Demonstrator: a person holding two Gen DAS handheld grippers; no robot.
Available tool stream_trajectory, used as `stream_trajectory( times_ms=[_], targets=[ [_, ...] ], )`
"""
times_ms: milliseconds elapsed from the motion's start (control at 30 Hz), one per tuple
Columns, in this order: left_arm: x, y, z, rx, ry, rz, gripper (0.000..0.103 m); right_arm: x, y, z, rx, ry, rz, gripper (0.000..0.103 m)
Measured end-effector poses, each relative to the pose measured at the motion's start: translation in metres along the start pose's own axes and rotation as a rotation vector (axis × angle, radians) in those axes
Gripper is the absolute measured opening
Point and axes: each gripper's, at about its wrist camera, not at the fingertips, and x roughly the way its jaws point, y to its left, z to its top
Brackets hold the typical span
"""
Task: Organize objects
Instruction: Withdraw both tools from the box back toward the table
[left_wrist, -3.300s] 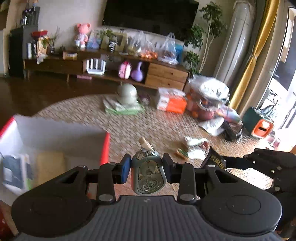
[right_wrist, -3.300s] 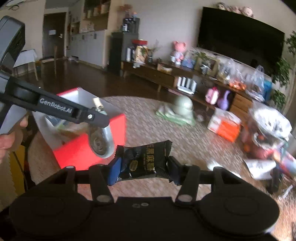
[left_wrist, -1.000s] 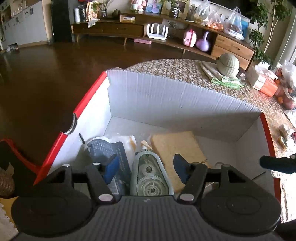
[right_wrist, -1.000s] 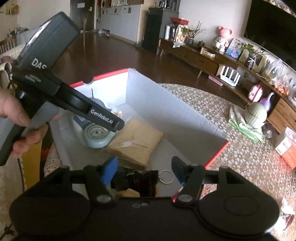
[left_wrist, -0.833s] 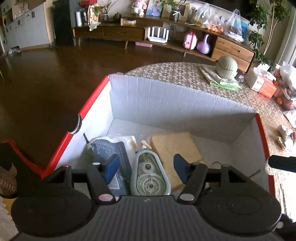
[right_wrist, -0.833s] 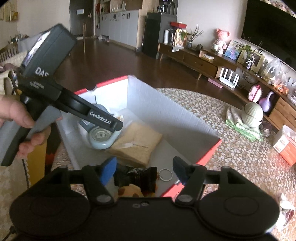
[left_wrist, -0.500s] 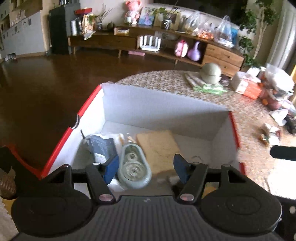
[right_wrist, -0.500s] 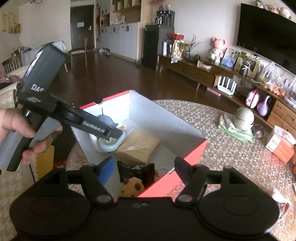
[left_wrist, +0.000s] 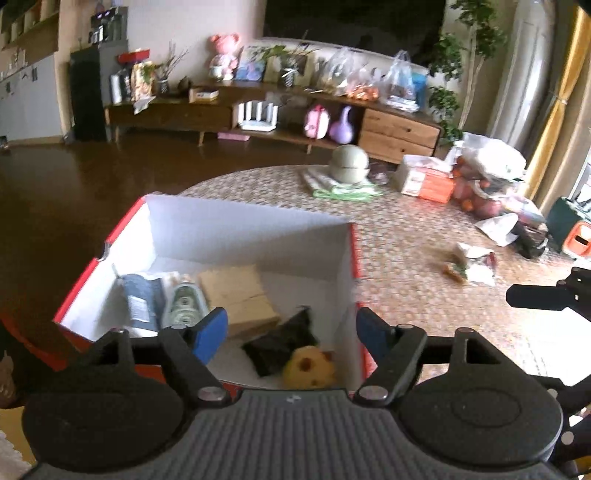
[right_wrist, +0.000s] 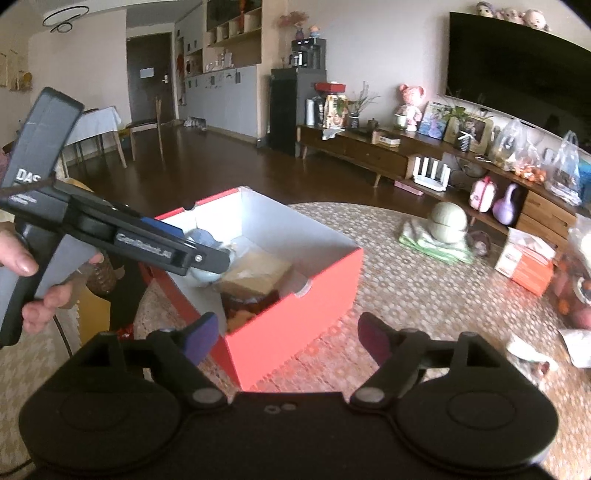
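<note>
A red box (left_wrist: 354, 243) (right_wrist: 295, 325) with white inner walls stands on the round table. Inside lie a pale green tape dispenser (left_wrist: 183, 303), a blue pouch (left_wrist: 142, 301), a tan packet (left_wrist: 236, 291), a black snack packet (left_wrist: 282, 345) and a yellow cookie-like item (left_wrist: 308, 367). My left gripper (left_wrist: 291, 334) hovers open above the box's near side, with nothing between its fingers. My right gripper (right_wrist: 286, 338) is open and empty, raised above the box's near red corner. The left gripper's body (right_wrist: 122, 236), held by a hand, reaches over the box in the right wrist view.
Loose snack wrappers (left_wrist: 467, 264) lie on the patterned tablecloth (left_wrist: 406, 236) to the right of the box. Farther back sit a green helmet-shaped item on folded cloth (left_wrist: 349, 166), an orange-white carton (left_wrist: 424, 181) and bags of fruit (left_wrist: 487, 177). A low wooden sideboard (left_wrist: 258, 110) lines the wall.
Both grippers opened over the box, dropping the tape dispenser and the black snack packet inside. Both have since lifted and pulled back, swinging right toward the table.
</note>
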Motion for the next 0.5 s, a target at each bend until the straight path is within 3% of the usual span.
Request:
stream_trajectory(
  times_ms=[267, 500],
  targets=[
    [0.004, -0.055, -0.014, 0.053, 0.0, -0.046, 0.08, -0.023, -0.042, -0.031, 0.085, 0.009, -0.085, 0.096],
    [0.019, -0.096, -0.021, 0.068, 0.016, -0.116, 0.084, -0.038, -0.083, -0.062, 0.153, 0.025, -0.159, 0.098]
  ],
)
